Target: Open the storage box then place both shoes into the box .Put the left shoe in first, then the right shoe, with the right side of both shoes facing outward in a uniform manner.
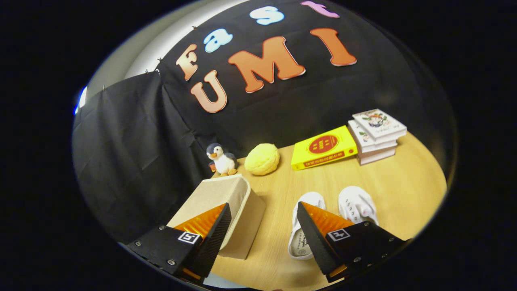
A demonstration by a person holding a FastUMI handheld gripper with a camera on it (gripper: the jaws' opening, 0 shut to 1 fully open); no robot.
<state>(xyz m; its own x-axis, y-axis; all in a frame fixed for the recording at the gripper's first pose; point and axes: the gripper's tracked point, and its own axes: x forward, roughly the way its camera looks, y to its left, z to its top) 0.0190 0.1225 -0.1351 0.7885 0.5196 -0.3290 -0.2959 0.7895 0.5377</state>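
This is a small booth set up like a corner of a home. Black cloth (133, 153) hangs all around as walls. A wooden table (404, 186) fills the floor of it. On the table sit home things: a toy penguin (221, 159), a round yellow plush (262, 159), a yellow book (323, 152), a stack of books (377, 135), a beige box (226, 206) and white shoes (355, 204).

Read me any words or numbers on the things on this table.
Yellow book: red print, too blurred to read.
Stacked books: cover print too small.
Shoe insole: stamp too small.
Storage box: none.
Gripper, open, fingers over box and shoe: square markers, no words.
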